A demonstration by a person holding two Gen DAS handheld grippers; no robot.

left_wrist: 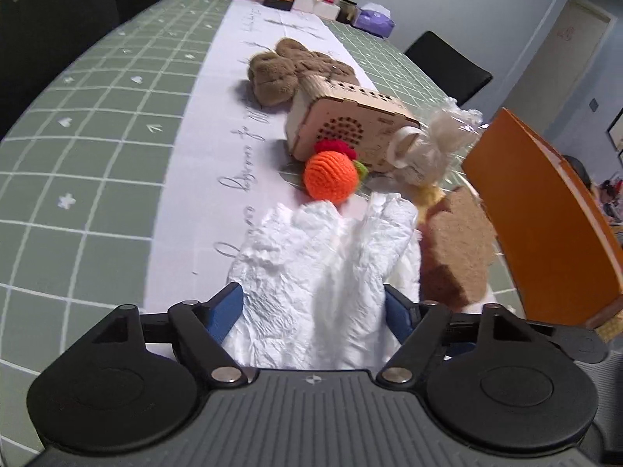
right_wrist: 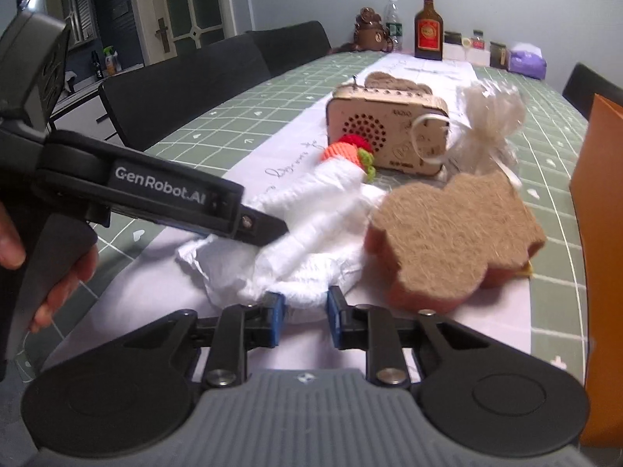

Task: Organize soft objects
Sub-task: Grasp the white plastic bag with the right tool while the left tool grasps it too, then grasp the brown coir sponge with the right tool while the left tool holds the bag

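Observation:
A crumpled white cloth (left_wrist: 323, 264) lies on the white table runner (left_wrist: 218, 148). My left gripper (left_wrist: 313, 303) has its blue pads on both sides of the cloth and grips it. My right gripper (right_wrist: 305, 311) is closed on another edge of the same cloth (right_wrist: 296, 241). The left gripper shows in the right wrist view (right_wrist: 268, 229), reaching in from the left. An orange crocheted fruit (left_wrist: 331, 179) lies just beyond the cloth. A brown cloud-shaped sponge (right_wrist: 451, 237) sits to the right. A brown plush toy (left_wrist: 288, 70) lies farther back.
A wooden radio box (left_wrist: 346, 128) stands behind the fruit, with a clear bag of white stuffing (right_wrist: 486, 128) beside it. An orange bin wall (left_wrist: 545, 225) stands at the right. Bottles and jars (right_wrist: 428, 27) line the table's far end. Black chairs (right_wrist: 187, 89) stand along the left.

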